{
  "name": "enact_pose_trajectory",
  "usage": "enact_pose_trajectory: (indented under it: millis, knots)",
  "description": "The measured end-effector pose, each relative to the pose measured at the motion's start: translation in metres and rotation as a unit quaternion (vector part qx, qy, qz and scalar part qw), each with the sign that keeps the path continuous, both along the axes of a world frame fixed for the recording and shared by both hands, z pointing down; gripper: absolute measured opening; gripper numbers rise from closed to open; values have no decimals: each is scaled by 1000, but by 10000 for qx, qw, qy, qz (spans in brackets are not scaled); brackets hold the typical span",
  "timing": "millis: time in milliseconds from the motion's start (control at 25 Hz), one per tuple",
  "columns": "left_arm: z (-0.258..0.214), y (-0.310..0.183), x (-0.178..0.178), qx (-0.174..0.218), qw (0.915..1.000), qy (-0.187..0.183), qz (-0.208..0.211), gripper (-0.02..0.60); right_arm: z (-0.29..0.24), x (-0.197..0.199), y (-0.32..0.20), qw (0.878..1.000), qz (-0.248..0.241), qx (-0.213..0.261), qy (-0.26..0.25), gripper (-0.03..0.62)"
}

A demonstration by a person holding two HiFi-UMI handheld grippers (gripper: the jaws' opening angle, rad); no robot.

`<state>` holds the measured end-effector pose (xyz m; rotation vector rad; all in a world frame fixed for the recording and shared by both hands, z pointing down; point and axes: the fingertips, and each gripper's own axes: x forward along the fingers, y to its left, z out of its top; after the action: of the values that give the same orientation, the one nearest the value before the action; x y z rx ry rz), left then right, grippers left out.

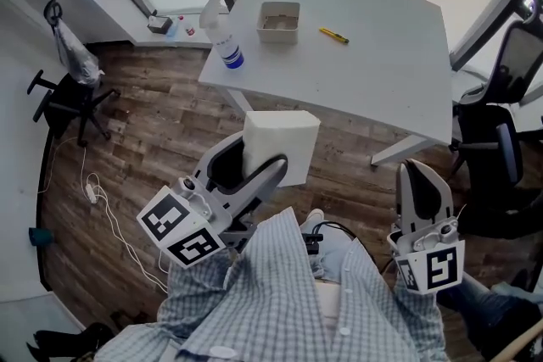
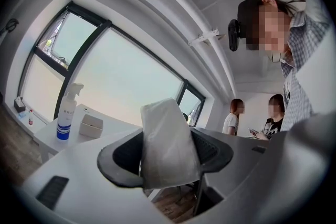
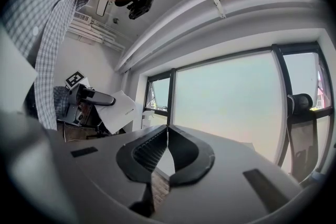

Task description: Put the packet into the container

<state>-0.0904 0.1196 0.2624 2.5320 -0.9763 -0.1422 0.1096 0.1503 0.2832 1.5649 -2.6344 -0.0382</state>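
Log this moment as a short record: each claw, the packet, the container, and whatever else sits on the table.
left claw: shut on the white packet
right claw: shut, nothing between its jaws
packet: in the left claw, over the wood floor, short of the table
container: open-topped, on the table, packet not yet in it
also on table: spray bottle to the container's left, small yellow tool to its right
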Motion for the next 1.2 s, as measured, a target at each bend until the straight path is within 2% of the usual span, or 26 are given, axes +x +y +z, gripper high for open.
enact_pose_trajectory:
  millis: [400,760,1200]
  knots:
    - [-8,-10,24,168,9999,20,-36,270,-3,25,-13,10000,-31,86,7,18]
    - [-10,-11,22,213,9996,-22,-206,271,3,28,-18,9999,-105,62,-52,18]
    - [-5,-26,20,146,9996,9,-225,272,3,39,-31,10000,73,62,6,18]
